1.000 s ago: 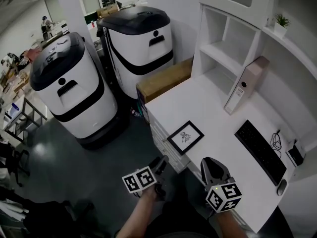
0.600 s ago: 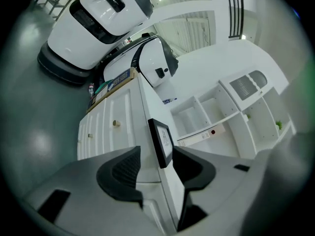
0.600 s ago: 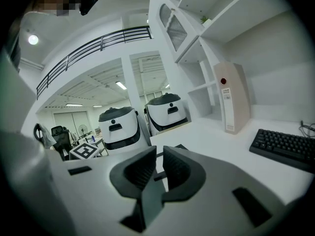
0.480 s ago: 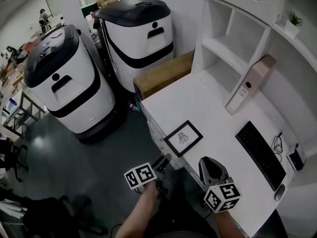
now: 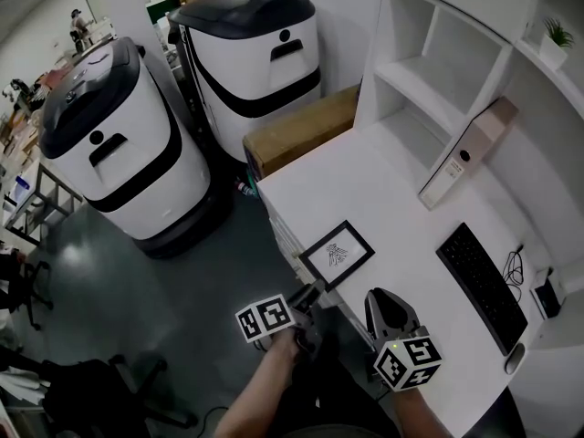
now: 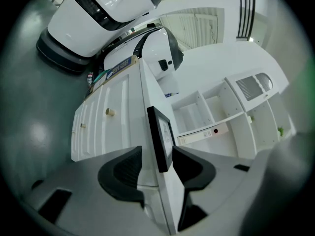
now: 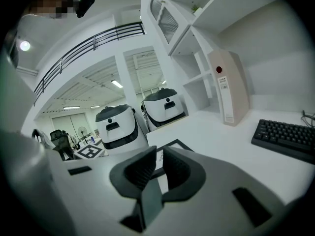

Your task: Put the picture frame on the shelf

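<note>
Currently the fingers [image 6: 123,168] of the left gripper [image 5: 313,293] stand spread around an edge of the black-framed picture [image 5: 337,254] on the white surface [image 5: 383,190], those of the right gripper [image 5: 385,304] slightly apart and empty, the label on the beige binder [image 5: 467,153] unreadable

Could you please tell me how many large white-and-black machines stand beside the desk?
2. The near machine stands at left on the dark floor; the far machine is behind it, beside the cardboard box. Others may be out of frame.

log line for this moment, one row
picture frame: flat on desk | left gripper: open, at its near edge | right gripper: open, empty | stage: pre-grasp
</note>
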